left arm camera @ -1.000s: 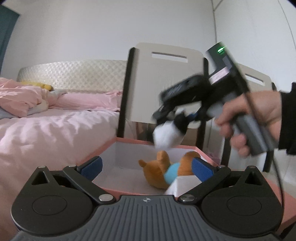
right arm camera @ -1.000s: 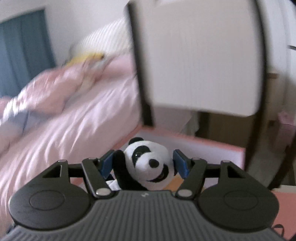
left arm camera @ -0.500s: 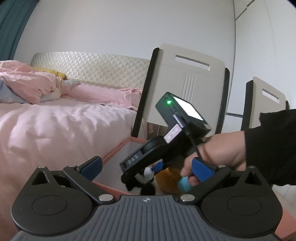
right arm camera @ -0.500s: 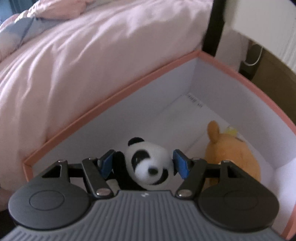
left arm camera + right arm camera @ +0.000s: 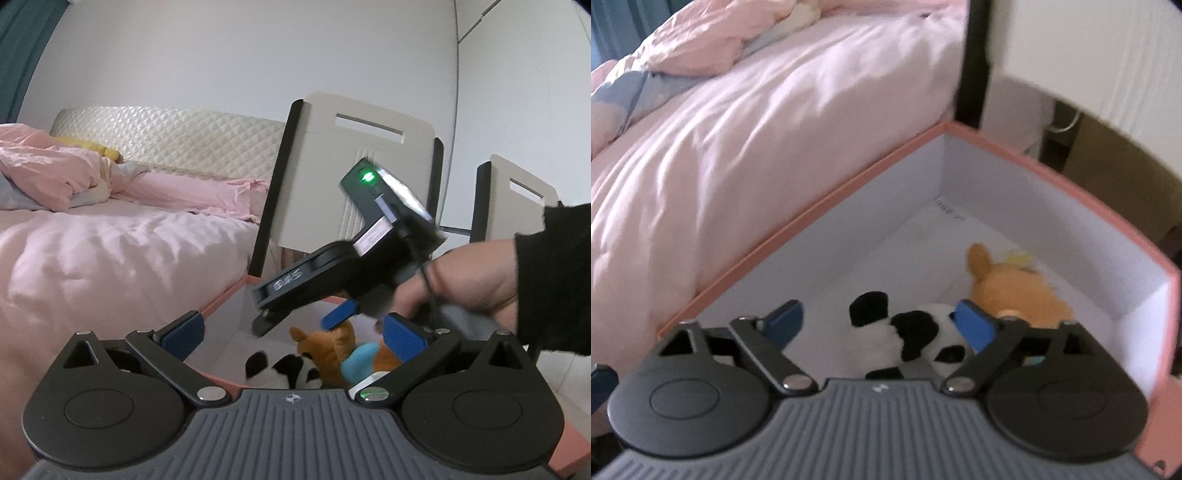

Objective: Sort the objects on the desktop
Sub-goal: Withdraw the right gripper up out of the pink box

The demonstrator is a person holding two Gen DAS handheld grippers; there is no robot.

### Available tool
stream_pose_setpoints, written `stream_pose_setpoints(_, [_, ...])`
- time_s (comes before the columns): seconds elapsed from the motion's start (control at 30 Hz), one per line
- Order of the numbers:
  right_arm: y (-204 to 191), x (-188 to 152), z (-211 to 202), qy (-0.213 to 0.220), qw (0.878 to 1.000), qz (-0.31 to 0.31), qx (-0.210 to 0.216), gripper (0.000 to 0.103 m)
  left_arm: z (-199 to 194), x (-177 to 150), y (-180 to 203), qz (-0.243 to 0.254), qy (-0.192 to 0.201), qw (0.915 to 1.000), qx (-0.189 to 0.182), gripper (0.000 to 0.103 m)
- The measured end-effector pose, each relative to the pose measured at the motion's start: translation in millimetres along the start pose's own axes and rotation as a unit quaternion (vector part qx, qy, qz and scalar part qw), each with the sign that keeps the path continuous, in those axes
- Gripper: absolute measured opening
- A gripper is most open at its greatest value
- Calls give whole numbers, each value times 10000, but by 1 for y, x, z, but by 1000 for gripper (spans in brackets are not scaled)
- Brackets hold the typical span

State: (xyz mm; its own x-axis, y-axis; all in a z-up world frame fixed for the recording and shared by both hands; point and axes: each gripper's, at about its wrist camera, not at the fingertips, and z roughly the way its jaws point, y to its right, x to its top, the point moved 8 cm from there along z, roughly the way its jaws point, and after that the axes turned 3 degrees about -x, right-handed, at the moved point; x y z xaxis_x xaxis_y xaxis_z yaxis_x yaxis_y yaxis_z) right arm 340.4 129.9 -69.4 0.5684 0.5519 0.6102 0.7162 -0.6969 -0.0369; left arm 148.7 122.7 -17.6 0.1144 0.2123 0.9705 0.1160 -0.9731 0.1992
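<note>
Right gripper [image 5: 879, 321], jaws spread, hovers above the plush panda [image 5: 908, 341], which lies free in the pink box [image 5: 820, 201] beside the orange plush [image 5: 1015, 291], sorted together. Left gripper [image 5: 291, 336], jaws apart, holds nothing.

The left gripper [image 5: 291, 334] was held level with its blue-padded fingers [image 5: 183, 333] spread wide, gripping nothing. The right gripper [image 5: 881, 321] tilted downward, its own blue fingers [image 5: 974, 325] also spread apart and gripping nothing. The person's right hand [image 5: 458, 288], in a black sleeve, was wrapped around that gripper's handle.
</note>
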Motion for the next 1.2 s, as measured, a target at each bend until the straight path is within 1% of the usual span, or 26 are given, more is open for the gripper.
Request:
stream_pose_setpoints(0.1, [16, 2, -23, 242, 9994, 153, -183, 103, -1, 0, 5, 41, 2, 10000, -70, 103])
stream_pose_setpoints(0.2, [33, -1, -52, 558, 9972, 331, -379, 103, -3, -1, 10, 87, -1, 9998, -154, 103])
stream_pose_setpoints(0.3, [50, -12, -83, 852, 9933, 548, -558, 103, -5, -3, 17, 138, -2, 9996, -241, 103])
stream_pose_setpoints(0.47, [73, -45, -134, 1425, 9818, 966, -805, 103, -8, -9, 29, 217, -28, 9989, -409, 103])
stream_pose_setpoints(0.57, [83, -70, -164, 1801, 9723, 1110, -991, 103, -9, -12, 38, 322, -22, 9984, -474, 103])
stream_pose_setpoints(0.7, [94, -104, -197, 2257, 9582, 1347, -1132, 103, -10, -17, 45, 474, 9, 9977, -481, 103])
stream_pose_setpoints(0.8, [104, -131, -211, 2614, 9453, 1504, -1244, 103, -11, -19, 49, 570, 55, 9972, -474, 103])
stream_pose_setpoints(0.9, [120, -155, -214, 2870, 9324, 1679, -1413, 103, -11, -21, 52, 660, 101, 9968, -429, 103])
stream_pose_setpoints(1.07, [143, -186, -216, 3229, 9166, 1665, -1669, 103, -10, -27, 56, 800, 156, 9959, -398, 103])
stream_pose_setpoints(1.2, [157, -203, -220, 3453, 9071, 1642, -1760, 103, -7, -30, 62, 969, 230, 9944, -361, 103])
